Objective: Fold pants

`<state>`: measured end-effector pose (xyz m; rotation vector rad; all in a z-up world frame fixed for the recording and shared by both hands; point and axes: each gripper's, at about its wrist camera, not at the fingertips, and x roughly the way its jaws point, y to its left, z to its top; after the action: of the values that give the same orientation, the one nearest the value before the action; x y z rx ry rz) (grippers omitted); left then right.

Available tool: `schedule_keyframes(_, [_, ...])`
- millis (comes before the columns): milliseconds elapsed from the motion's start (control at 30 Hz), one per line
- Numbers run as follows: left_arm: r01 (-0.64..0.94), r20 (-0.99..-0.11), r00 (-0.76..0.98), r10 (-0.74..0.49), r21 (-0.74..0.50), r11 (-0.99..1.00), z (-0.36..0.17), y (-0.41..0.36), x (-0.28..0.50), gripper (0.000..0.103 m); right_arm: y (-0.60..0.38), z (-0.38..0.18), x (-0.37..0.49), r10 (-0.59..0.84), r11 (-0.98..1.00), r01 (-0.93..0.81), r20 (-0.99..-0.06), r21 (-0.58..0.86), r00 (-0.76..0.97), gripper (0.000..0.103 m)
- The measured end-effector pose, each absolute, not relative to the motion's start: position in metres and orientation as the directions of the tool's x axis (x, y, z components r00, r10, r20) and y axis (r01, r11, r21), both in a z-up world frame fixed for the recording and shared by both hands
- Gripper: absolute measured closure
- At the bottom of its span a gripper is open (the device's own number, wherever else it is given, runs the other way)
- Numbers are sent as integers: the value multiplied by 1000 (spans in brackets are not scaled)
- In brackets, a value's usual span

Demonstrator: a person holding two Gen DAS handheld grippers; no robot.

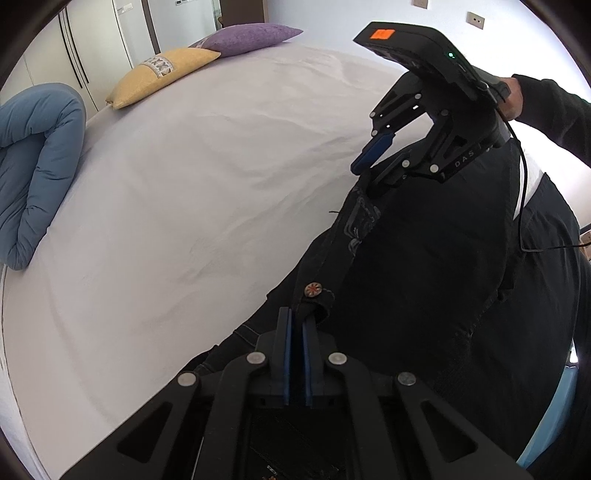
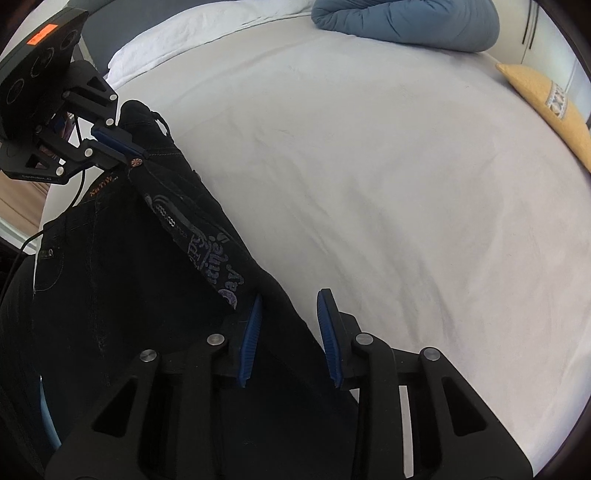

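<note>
Black denim pants (image 1: 424, 258) with a printed waistband hang in the air above the white bed (image 1: 184, 203). My left gripper (image 1: 297, 321) is shut on the waistband end by the metal button (image 1: 313, 289). It also shows in the right wrist view (image 2: 122, 146), clamped beside the button (image 2: 135, 161). My right gripper (image 2: 290, 317) is open, its blue pads apart, with the other waistband end (image 2: 221, 266) lying against the left pad (image 2: 251, 332). In the left wrist view my right gripper (image 1: 373, 166) sits at the top of the pants.
A rolled blue duvet (image 1: 33, 166) lies at the bed's edge, also in the right wrist view (image 2: 406, 22). A yellow pillow (image 1: 162, 75) and a purple pillow (image 1: 247, 37) lie at the head. The person's dark clothing (image 1: 554, 295) is right behind the pants.
</note>
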<state>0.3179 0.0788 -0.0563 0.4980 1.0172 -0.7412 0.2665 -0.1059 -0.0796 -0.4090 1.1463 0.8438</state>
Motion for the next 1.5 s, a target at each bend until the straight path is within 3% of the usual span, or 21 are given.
schedule_keyframes(167, [758,-896,319,-309,46,650,-59,79,316,99,-99,-85,265,355,595,-792,-929,137,106,75])
schedule_keyframes(267, [759,-896,319,-309,46,649,-59,79,315,99,-93,-79,255,350,568,-817,-928,103,127,95])
schedule_keyframes(500, [755,-890,341,-301,69,652,-55,83,309,99,-91,-54,211,341,507,-862,-913,-21,223,100])
schedule_keyframes(733, [787,-884,368,-287,132,603,-49,83,272,99,-54,-49,109,189,200,-891,-876,-408,444,101])
schedule_keyframes(900, [824,-883,377,-278,184,535,-49,83,224,99,-36,-84,16,128,-229,-725,-759,-649,639,101])
schedule_keyframes(1167, [891,-907,369,-204,282,355,-74,70,127,99,-29,-138,-89,161,-549,-534,-708,-643,687,101])
schedule_keyframes(1300, [906,-904,396,-163,355,231,-83,63,82,99,-25,-155,-122,153,-597,-520,-724,-610,673,101])
schedule_keyframes(1500, [907,-911,390,-138,353,229,-93,73,56,99,-14,-150,-157,154,-620,-514,-734,-594,662,101])
